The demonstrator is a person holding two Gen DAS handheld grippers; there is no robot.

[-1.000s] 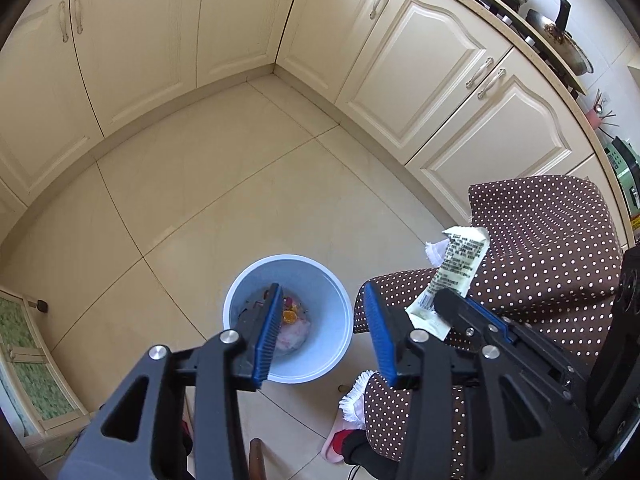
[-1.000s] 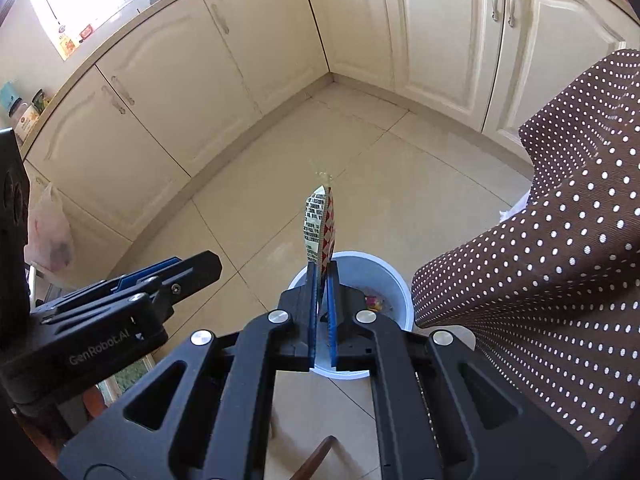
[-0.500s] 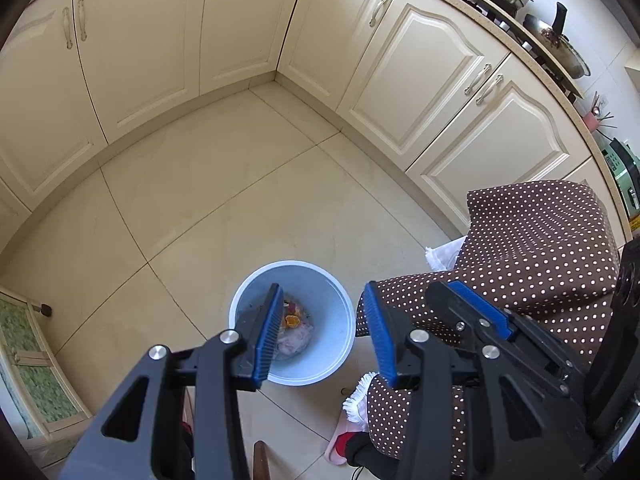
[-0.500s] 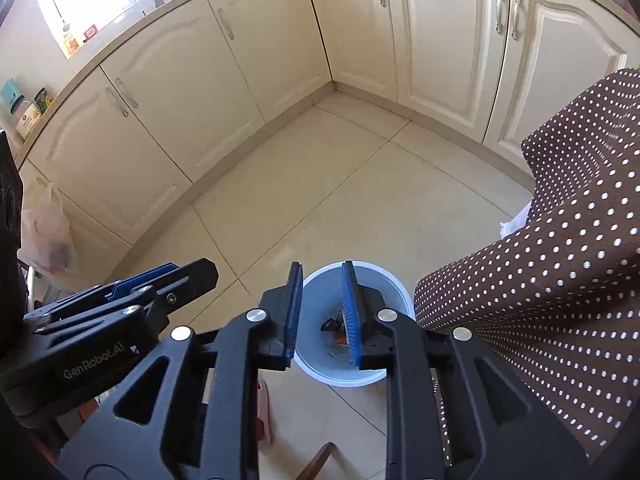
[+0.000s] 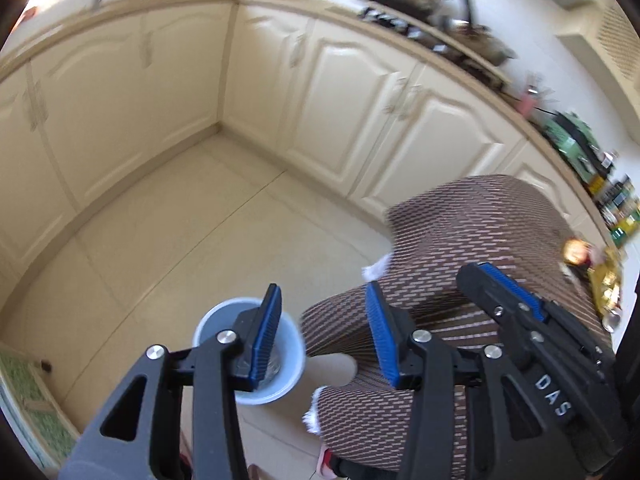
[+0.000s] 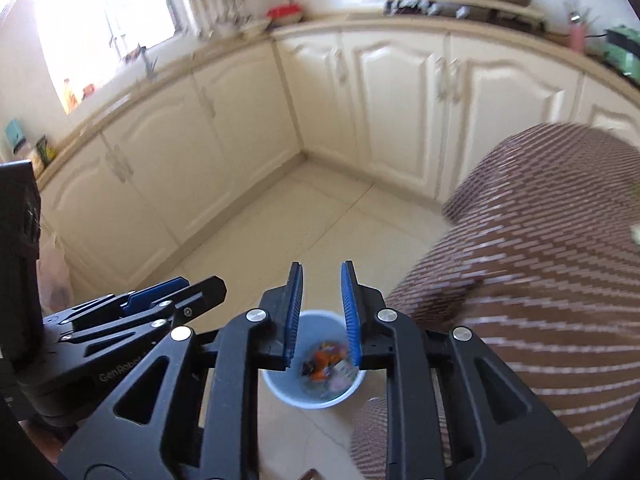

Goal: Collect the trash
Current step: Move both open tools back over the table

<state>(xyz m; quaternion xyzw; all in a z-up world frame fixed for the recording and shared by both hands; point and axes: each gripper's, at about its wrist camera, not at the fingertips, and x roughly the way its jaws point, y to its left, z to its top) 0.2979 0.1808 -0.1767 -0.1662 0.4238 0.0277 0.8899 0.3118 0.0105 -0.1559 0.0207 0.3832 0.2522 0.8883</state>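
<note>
Kitchen: cream cabinets [image 6: 404, 120] ran along two walls and met in a corner, and the tiled floor [image 5: 192, 216] below was pale. Both views were smeared, so small things on the counter could not be named.

Bin: the light blue trash bin [image 6: 308, 398] stood on the floor, just beside the cloth's hanging edge. In the right view it held mixed scraps [image 6: 328, 362], orange and white. I judge it was placed there so that you could drop things from above.

Table cloth: a brown dotted cloth [image 5: 460, 240] covered the surface on your right. At its far edge lay some golden and reddish items [image 5: 600, 276], too blurred to identify; they might be the next trash.

Right gripper: your right gripper [image 6: 322, 312] hung directly over the bin. Its blue pads [image 6: 294, 312] stood moderately apart and nothing was between them. This position fits a release into the bin.

Left gripper: your left gripper [image 5: 324, 340] was wide open and empty. One finger crossed the bin's rim in the picture, the other lay over the cloth. It hung above the floor, touching nothing.

Judgement: this drop looked complete. The next move probably calls for you to turn toward the cloth and look for more trash.

Risk: the blur suggests fast motion, so you should slow down before you grasp anything.
</note>
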